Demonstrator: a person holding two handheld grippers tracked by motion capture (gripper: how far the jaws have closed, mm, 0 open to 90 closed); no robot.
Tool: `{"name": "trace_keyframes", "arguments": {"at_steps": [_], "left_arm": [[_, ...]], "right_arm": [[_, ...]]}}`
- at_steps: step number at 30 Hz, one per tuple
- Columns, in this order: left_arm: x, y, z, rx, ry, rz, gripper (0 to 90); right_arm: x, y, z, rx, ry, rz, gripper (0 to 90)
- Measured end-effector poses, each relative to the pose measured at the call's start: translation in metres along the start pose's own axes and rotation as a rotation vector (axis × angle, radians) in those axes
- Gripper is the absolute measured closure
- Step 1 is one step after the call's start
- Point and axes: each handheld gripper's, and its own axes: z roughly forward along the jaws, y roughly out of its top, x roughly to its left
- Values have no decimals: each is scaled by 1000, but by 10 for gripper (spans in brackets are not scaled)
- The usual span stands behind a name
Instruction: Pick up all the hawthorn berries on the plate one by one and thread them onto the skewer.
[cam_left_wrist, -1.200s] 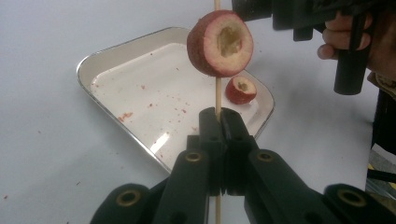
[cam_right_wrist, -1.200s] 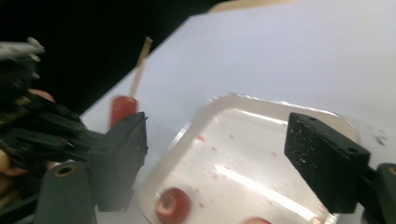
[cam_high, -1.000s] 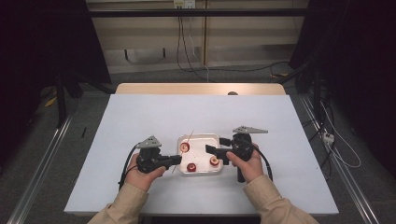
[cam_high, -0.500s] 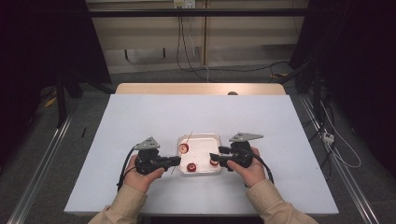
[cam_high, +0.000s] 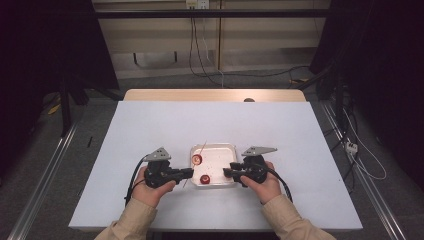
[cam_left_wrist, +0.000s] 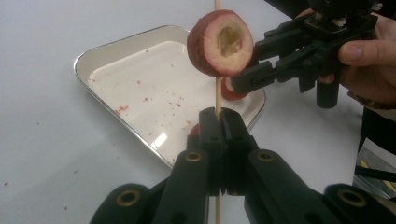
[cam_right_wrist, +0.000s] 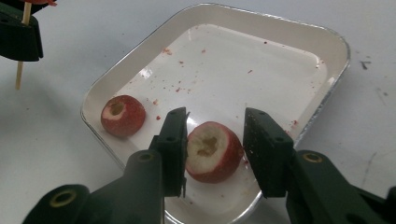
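Closing right gripper jaws flank tray's fruit piece, seemingly touching 1.

One cored red fruit piece sits skewered on an upright wooden stick; two others lie in the tray.

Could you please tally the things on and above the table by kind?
Red fruit pieces: 3 (one on the skewer, two in the tray)
Skewer: 1
Tray: 1
Grippers: 2 (left, right)
Total: 7
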Motion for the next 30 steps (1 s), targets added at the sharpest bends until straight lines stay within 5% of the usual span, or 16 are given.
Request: {"name": "trace_keyframes", "arguments": {"at_steps": [5,7,10,13,21,30], "left_arm": [[0,0,1,3,-7,2,892],[0,1,1,4,-7,3,892],[0,2,1,2,-15,3,892],[0,2,1,-2,-16,2,892],[1,1,-2,-1,-8,2,892],[2,1,-2,4,-9,3,892]], "right_arm": [[2,-1,2,-3,12,16,623],[2,-1,2,-2,20,27,705],[3,-3,3,-1,70,67,742],[5,-6,8,5,68,77,643],[11,-7,15,-2,127,121,556],[17,-8,22,-9,164,134,567]]}}
